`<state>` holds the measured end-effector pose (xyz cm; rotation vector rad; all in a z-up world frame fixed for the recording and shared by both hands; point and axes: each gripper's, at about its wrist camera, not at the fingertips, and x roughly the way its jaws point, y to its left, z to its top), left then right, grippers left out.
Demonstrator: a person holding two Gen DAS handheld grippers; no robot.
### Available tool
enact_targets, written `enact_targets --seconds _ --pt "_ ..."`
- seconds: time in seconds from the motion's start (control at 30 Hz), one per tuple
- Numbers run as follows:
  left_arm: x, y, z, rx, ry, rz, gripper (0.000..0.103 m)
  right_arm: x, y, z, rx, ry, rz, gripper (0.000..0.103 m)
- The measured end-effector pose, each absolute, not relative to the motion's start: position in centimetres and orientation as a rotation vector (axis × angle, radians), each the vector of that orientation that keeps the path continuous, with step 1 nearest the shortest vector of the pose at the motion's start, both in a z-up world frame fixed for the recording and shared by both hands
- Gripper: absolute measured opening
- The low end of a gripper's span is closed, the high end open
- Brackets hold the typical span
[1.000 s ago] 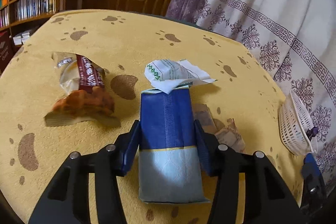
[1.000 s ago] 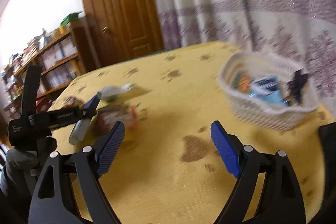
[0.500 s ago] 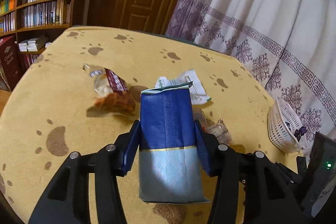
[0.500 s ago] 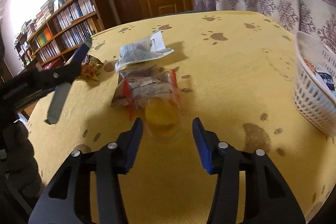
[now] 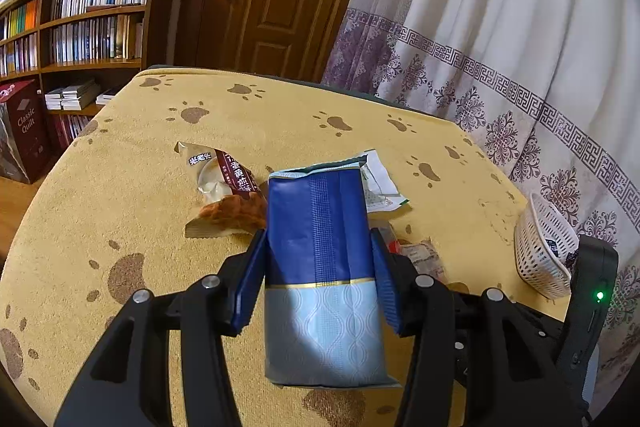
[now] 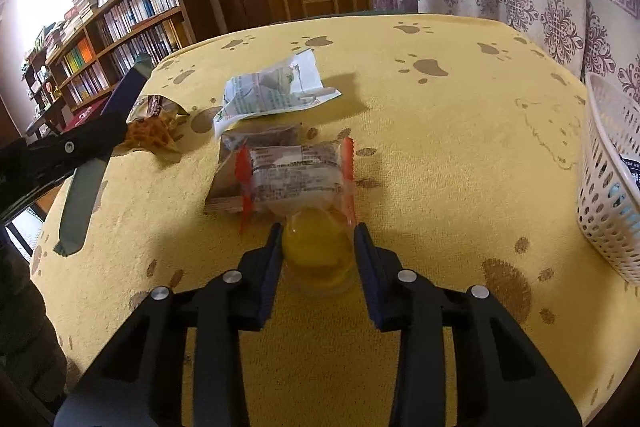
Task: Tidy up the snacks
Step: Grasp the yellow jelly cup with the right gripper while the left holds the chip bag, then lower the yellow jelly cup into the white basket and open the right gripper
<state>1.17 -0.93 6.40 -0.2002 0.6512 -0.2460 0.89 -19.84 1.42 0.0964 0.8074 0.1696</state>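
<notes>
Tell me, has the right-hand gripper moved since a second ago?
Yes. The right gripper swung away from the white basket toward the snack pile, and its fingers have just been closing on the yellow jelly cup.

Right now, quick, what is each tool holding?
Left tool: closed on the blue packet.
Right tool: just closed on the yellow jelly cup.

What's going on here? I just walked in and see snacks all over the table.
A person is sorting snacks with two handheld grippers. The left gripper holds a blue packet above the table. The right gripper has just been closing on a yellow jelly cup. Other packets lie loose; a white basket waits at the right.
</notes>
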Motion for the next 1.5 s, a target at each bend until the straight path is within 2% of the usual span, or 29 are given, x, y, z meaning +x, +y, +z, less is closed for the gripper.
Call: enact_targets --seconds 0.5,1.0,1.5 --pt "1.1 -1.2 6.3 -0.2 0.652 -0.247 0.05 -3.2 -21.7 2.7 0.178 0.756 0.175 0.035" --pt "0.7 -1.4 6.6 -0.204 0.643 -0.261 0.05 -7.5 -22.7 2.3 0.186 0.779 0.175 0.035" --pt "0.3 -1.9 6.8 -0.197 0.637 -0.277 0.05 -8.1 -30.3 8.2 0.291 0.563 -0.04 0.035"
